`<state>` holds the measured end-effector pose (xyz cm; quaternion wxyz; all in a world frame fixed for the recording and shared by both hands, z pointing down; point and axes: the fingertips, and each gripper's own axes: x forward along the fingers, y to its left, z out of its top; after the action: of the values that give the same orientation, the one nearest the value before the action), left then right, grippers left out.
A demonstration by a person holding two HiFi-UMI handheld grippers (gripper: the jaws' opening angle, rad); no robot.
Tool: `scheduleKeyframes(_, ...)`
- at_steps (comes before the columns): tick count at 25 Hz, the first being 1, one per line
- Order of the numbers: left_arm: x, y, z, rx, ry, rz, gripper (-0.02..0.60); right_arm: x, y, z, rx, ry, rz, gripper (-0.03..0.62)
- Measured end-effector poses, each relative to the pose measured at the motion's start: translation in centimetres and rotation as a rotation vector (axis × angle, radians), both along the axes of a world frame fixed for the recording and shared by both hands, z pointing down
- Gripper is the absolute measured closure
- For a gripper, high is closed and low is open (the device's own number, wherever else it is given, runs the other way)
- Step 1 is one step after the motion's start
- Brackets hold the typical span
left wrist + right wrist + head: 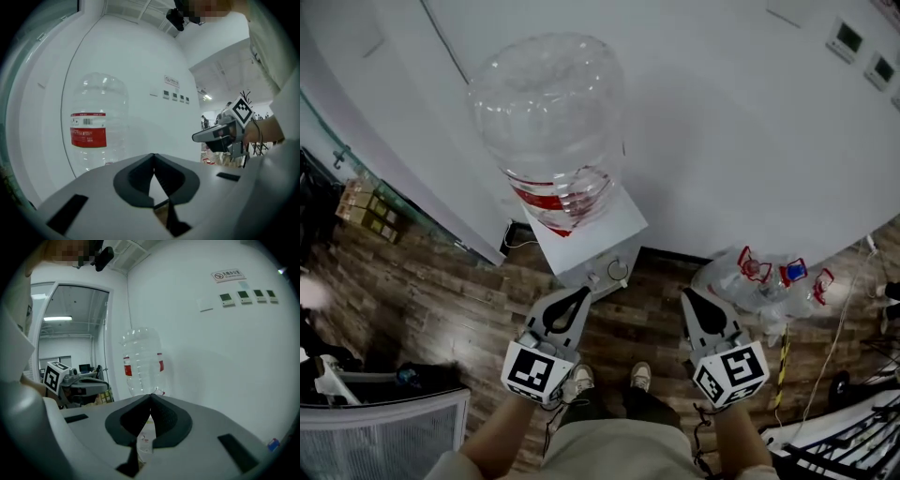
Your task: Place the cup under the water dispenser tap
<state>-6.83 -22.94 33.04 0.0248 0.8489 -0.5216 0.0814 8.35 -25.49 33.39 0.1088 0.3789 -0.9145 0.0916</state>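
Note:
A white water dispenser [592, 232] stands on the wooden floor against the wall, with a large clear bottle [548, 122] with a red label upside down on top. Its taps [614, 272] face me. My left gripper [581, 293] hovers just in front of the dispenser, jaws shut and empty. The right gripper [688, 296] is level with it, further right, also shut with nothing held. The left gripper view shows the bottle [97, 123] ahead of the closed jaws [153, 157] and the right gripper [219, 136] alongside. The bottle [141, 363] also rises behind the closed jaws [150, 397] in the right gripper view. No cup shows in any view.
Several empty clear bottles [769, 277] with red and blue caps lie on the floor right of the dispenser. A white curved wall [741, 122] stands behind. A white mesh bin [384, 427] sits at lower left, boxes [364, 208] further back. My shoes [639, 376] are below the grippers.

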Motion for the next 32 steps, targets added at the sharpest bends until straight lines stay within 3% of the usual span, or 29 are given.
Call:
scheduleKeyframes(3,0.4,0.9,-2.5,0.024,-0.005,-0.009,0.575,-0.1,1.5,-2.8,0.056,0.025,-0.037,0.587)
scheduleKeyframes(9,1.3,2.2,-5.9,0.060,-0.001,0.028,0.575,0.0,3.4,-6.9,0.113,-0.034,-0.056,0.588)
scheduleKeyframes(14,1.6,2.3,-7.3,0.084,-0.014,0.030,0.575,0.1,4.0,-6.8,0.085,-0.046,-0.079,0.588)
scheduleKeyframes(23,1.0,2.5,-8.8,0.103,-0.017,0.022,0.575,0.4,3.8,-9.0,0.126,-0.079,-0.061,0.588)
scheduleKeyframes(32,0.0,3.4,-8.8,0.104,-0.038,-0.008,0.575,1.4,3.7,-9.6,0.164,-0.038,-0.036,0.588)
